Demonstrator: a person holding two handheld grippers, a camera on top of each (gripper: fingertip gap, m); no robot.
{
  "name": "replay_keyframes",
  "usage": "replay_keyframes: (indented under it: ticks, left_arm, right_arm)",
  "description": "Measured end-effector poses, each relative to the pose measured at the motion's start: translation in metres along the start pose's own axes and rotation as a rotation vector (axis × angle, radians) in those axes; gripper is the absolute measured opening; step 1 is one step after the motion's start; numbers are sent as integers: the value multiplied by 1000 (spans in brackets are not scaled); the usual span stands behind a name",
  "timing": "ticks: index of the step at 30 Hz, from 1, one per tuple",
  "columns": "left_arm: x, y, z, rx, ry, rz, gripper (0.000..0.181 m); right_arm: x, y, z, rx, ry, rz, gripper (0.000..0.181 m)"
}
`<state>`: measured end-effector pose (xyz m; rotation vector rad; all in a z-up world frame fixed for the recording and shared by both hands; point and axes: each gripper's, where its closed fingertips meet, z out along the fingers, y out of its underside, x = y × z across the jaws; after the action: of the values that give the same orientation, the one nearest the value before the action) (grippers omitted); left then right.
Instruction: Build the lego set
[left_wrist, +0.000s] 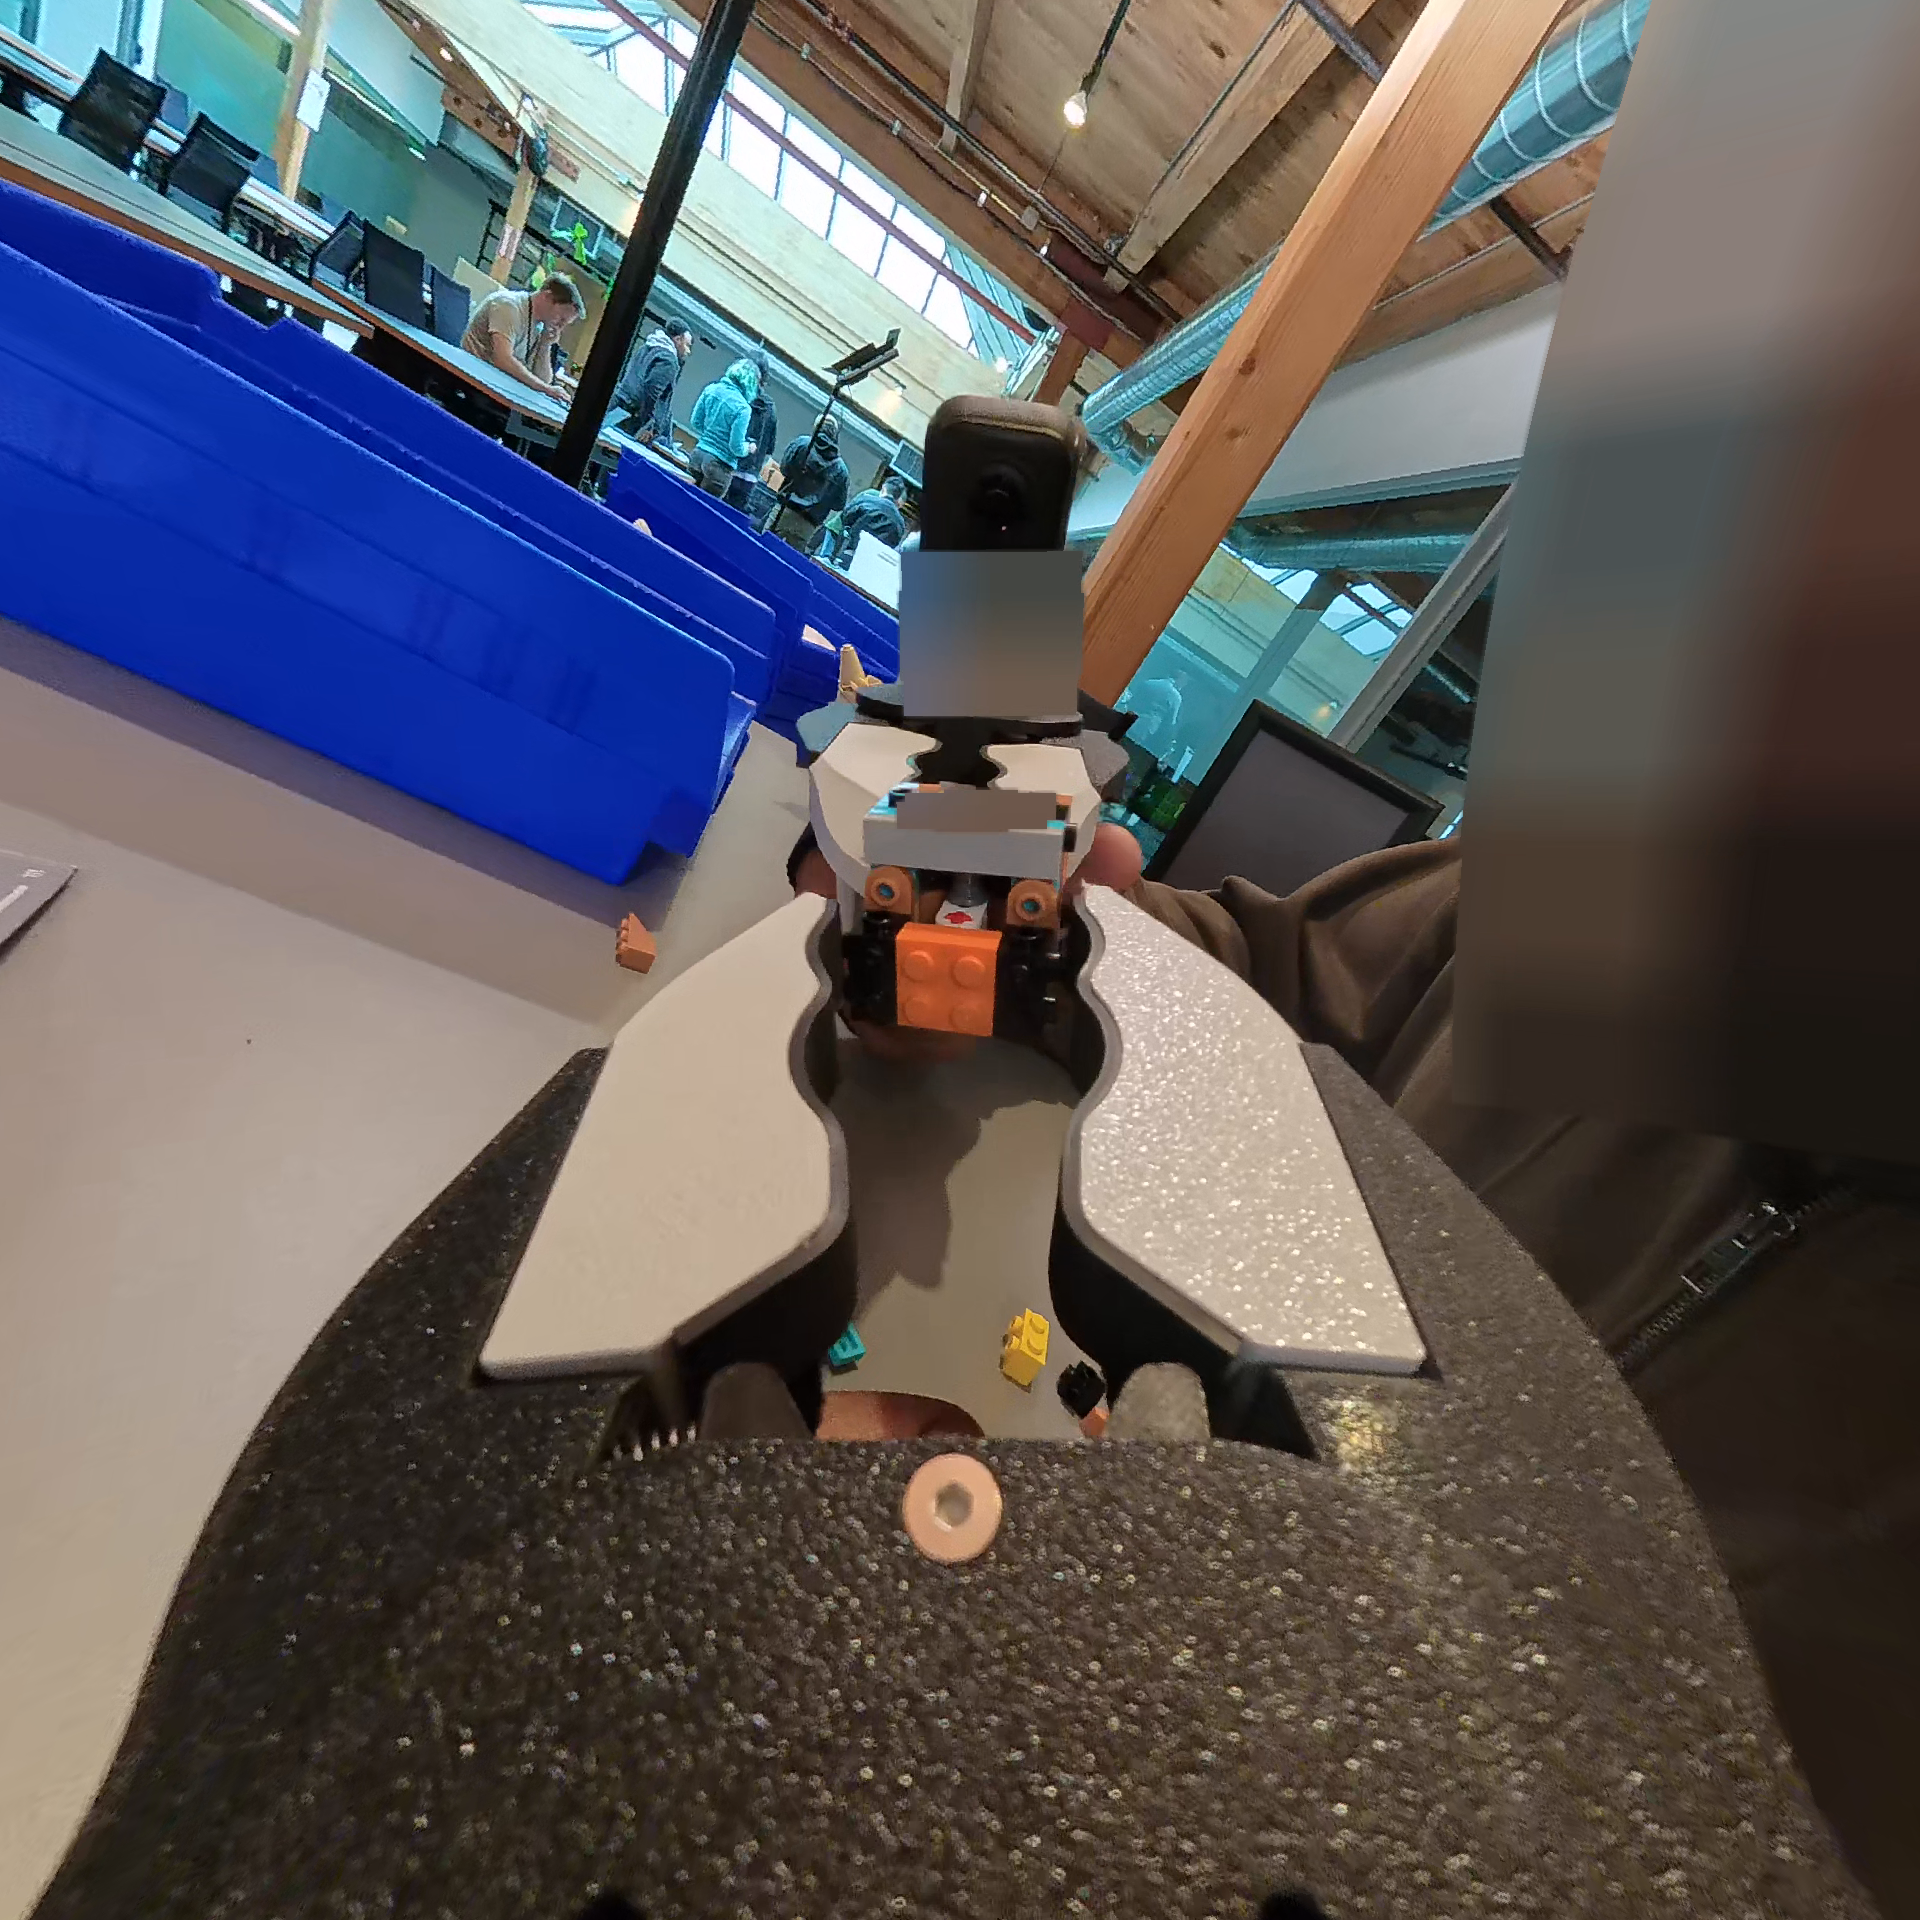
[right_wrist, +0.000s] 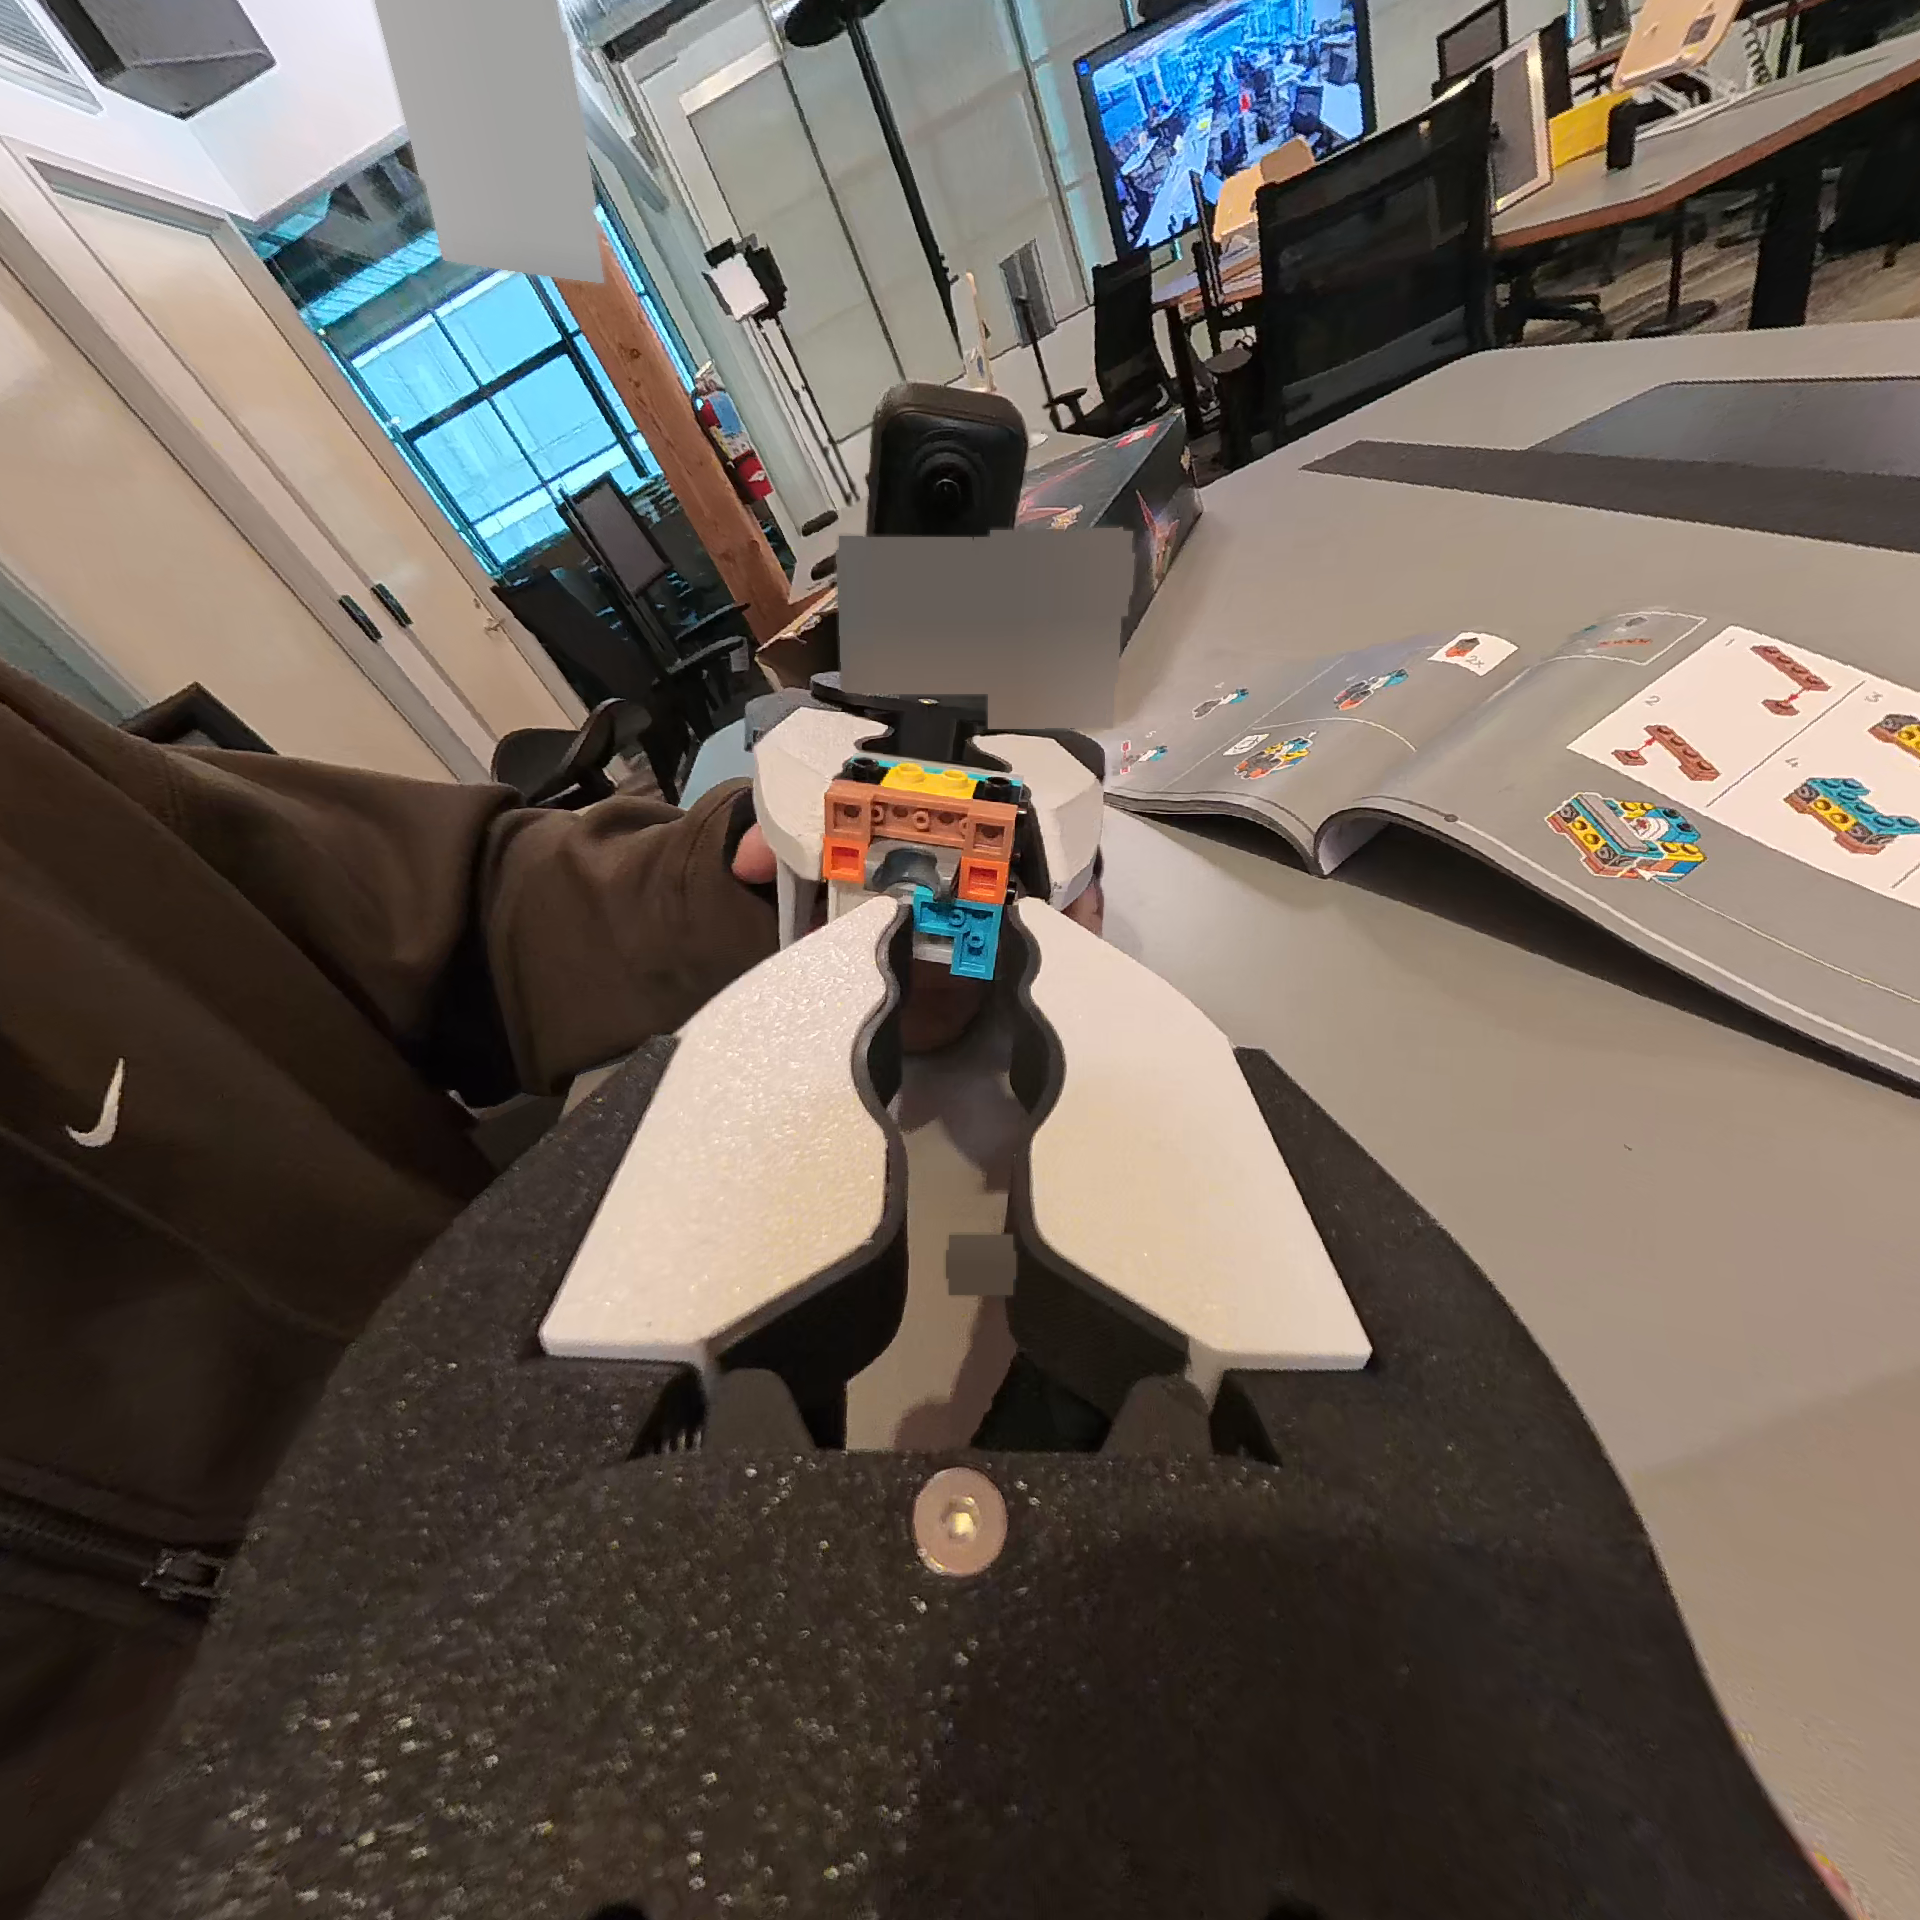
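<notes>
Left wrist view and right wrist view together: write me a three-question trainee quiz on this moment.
1. True or false: the instruction booklet lies closed on the table.
2. How many grippers clamp the lego assembly? A) none B) one C) both
3. Fill in: the square plate facing the left wrist camera is ____.

Key: 1 false, it lies open. 2 C, the left gripper and the right gripper. 3 orange.

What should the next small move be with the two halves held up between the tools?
Probably ease the two hand-held grippers together. The left hand-held gripper holds the black-and-orange sub-build, and the right hand-held gripper holds the teal-and-grey sub-build. Both face each other closely above the table.
</notes>
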<state>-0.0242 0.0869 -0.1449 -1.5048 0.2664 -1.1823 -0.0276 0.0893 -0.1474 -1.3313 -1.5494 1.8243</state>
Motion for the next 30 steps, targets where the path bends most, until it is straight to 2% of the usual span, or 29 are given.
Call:
replay_keyframes:
  ticks: [4,13,21,28,29,30]
  left_arm:
    - [1,7,4,-44,-12,29,47]
    - [2,7,4,-46,-1,28,40]
    - [1,6,2,-51,-22,83,40]
    - [12,3,3,-17,68,22,40]
    - [15,2,3,-9,97,0,40]
    - [17,3,3,-11,111,-15,40]
  right_arm:
    - [0,2,1,-3,-15,21,15]
    - [-1,3,2,-8,-16,-10,15]
    - [0,2,2,-30,75,-129,16]
    - [-6,-2,0,2,-21,-23,14]
    - [-7,-6,-2,26,-30,0,4]
    - [-8,-10,-4,55,-59,34,0]
